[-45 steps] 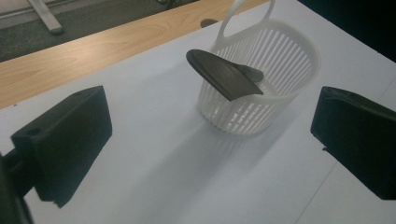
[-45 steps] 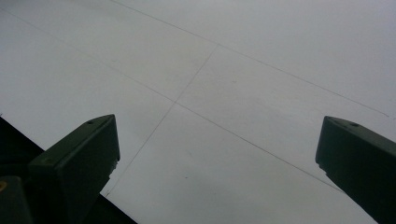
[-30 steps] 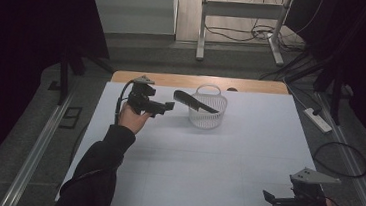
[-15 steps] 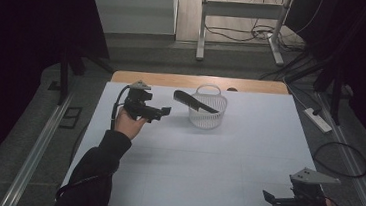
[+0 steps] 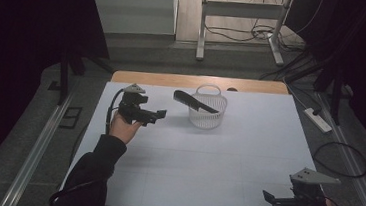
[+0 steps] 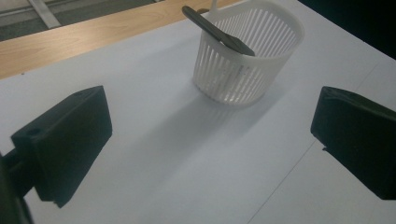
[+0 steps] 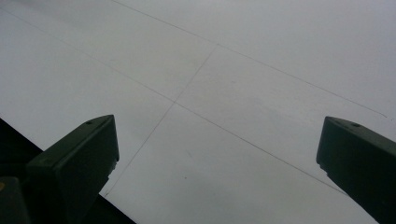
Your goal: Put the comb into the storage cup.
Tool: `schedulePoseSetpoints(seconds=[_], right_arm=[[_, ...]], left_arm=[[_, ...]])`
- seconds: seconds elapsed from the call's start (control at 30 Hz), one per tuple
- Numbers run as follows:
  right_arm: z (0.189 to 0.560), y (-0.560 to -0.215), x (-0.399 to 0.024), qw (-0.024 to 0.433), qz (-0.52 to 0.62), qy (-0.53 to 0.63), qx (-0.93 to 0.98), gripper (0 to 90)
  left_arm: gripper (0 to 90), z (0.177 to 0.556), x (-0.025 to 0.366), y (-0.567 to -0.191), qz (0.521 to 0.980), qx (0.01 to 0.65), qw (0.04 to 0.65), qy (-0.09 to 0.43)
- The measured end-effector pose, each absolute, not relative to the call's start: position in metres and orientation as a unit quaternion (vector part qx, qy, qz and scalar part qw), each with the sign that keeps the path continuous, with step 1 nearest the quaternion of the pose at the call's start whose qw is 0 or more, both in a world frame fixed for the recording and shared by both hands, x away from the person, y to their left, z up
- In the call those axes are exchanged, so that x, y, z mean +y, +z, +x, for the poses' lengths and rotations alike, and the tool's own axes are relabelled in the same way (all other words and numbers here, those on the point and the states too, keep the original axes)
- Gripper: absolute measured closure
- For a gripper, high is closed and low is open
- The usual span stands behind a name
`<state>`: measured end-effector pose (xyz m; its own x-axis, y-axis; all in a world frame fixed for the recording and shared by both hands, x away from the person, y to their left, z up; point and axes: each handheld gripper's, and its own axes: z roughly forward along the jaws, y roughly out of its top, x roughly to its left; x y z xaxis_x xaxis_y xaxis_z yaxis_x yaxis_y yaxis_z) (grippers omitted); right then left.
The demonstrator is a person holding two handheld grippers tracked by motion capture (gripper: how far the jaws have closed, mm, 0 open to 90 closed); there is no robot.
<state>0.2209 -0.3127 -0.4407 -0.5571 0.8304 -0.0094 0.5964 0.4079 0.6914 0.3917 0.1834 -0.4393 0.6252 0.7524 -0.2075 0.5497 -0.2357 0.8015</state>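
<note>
A small white slatted basket (image 5: 208, 110) stands on the white table (image 5: 216, 156) near its far edge. A black comb (image 5: 194, 101) rests across its rim, one end inside and the other poking out to the left. In the left gripper view the basket (image 6: 247, 60) and comb (image 6: 217, 30) lie ahead of the jaws. My left gripper (image 5: 156, 114) hovers left of the basket, open and empty, pointing toward it. My right gripper (image 5: 269, 200) sits low at the table's near right corner, open, with nothing between its jaws; its own view (image 7: 215, 154) looks down on bare table.
A wooden strip (image 5: 198, 81) runs along the table's far edge. Beyond it stand a metal frame's legs (image 5: 201, 39) and loose cables (image 5: 257, 34) on the floor. A power strip (image 5: 318, 120) lies on the floor at the right. Metal rails (image 5: 36, 145) flank the table.
My left gripper has drawn back toward the left and slightly nearer, away from the basket. The right gripper has stayed in place.
</note>
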Motion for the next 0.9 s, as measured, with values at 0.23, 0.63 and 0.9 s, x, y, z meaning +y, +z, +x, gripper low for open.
schedulePoseSetpoints(seconds=[0.23,0.63,0.9], right_arm=[[0.221,-0.441,-0.313,0.179,0.436,0.326,0.82,0.0],[0.221,-0.441,-0.312,0.179,0.434,0.327,0.82,0.0],[0.221,-0.44,-0.313,0.18,0.436,0.331,0.818,0.0]], left_arm=[[0.0,0.385,0.19,-0.444,0.775,0.422,0.455,0.115],[0.0,0.373,0.194,-0.449,0.776,0.421,0.453,0.123],[0.0,0.366,0.193,-0.449,0.782,0.416,0.446,0.13]])
